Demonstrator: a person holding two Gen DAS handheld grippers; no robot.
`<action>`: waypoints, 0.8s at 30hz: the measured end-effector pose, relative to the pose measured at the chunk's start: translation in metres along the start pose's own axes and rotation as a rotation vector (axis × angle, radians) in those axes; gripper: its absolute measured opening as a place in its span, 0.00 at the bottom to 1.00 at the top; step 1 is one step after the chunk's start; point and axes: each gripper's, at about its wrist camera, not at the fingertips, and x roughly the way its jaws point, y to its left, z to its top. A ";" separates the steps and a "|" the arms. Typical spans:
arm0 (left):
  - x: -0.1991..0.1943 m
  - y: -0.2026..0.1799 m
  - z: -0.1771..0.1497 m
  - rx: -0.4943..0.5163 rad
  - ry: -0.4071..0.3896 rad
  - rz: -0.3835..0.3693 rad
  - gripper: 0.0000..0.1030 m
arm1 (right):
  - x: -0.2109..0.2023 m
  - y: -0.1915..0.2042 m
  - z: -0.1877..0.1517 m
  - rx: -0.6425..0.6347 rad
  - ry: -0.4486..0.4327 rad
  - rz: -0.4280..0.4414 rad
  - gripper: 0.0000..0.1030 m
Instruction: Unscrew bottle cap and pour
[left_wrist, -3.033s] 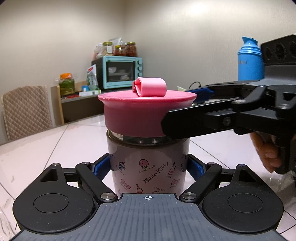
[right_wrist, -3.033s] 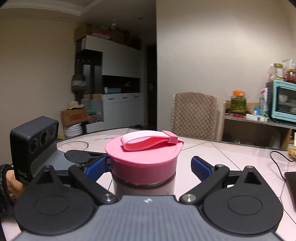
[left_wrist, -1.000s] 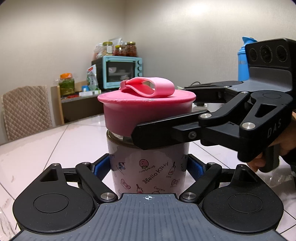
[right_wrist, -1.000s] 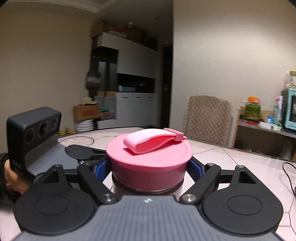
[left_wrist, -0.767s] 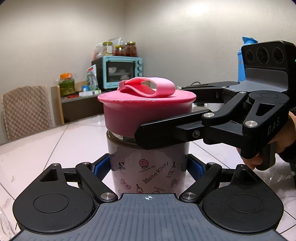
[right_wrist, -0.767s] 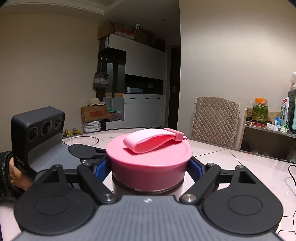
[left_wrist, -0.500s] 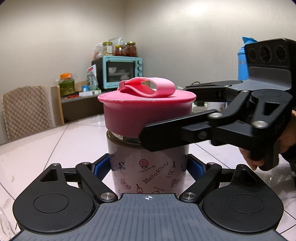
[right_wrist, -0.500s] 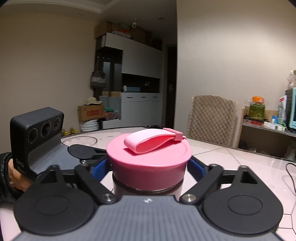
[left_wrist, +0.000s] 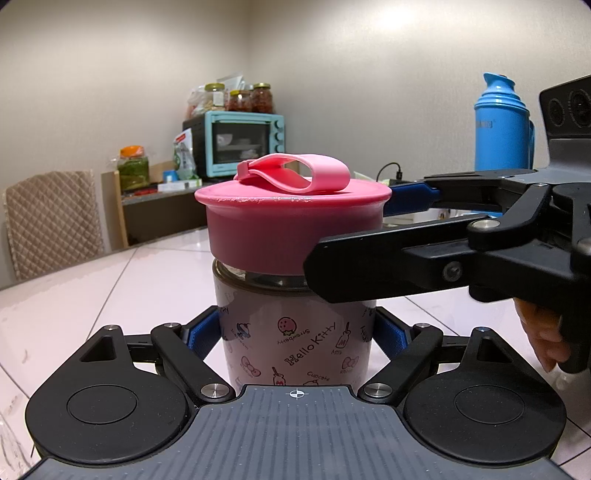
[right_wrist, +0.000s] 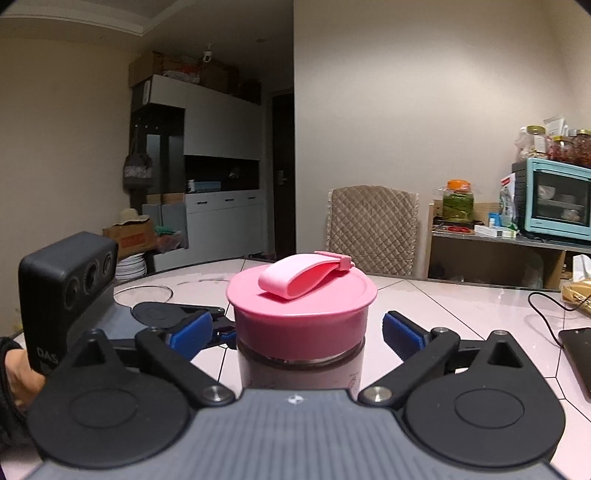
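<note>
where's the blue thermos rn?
The blue thermos shows only in the left wrist view, upper right, standing by the far wall behind the right tool, well past the pink lid.

The cap (left_wrist: 293, 225) in the centre of the left wrist view is pink, and its loop strap (left_wrist: 295, 178) is a lighter pink. The bottle (left_wrist: 295, 343) under it is pale mauve with small cartoon drawings and dark lettering. The left gripper (left_wrist: 295, 332) has black arms and blue pads. The right gripper (right_wrist: 299, 332) has the same colours. At upper right stands a bright blue flask (left_wrist: 502, 125). The small oven (left_wrist: 240, 142) is turquoise. The table (left_wrist: 110, 288) is of white glossy tiles. At left, the chair (left_wrist: 51, 218) is beige with a diamond quilt pattern.
</note>
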 end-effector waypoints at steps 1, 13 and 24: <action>0.000 0.000 0.000 0.000 0.000 0.000 0.87 | 0.001 0.002 0.000 -0.001 -0.002 -0.014 0.97; 0.001 0.000 0.000 0.000 0.000 0.000 0.87 | 0.014 0.023 -0.002 -0.001 -0.013 -0.144 0.97; 0.001 0.000 0.000 0.000 0.000 0.000 0.87 | 0.023 0.025 -0.001 0.027 -0.009 -0.192 0.90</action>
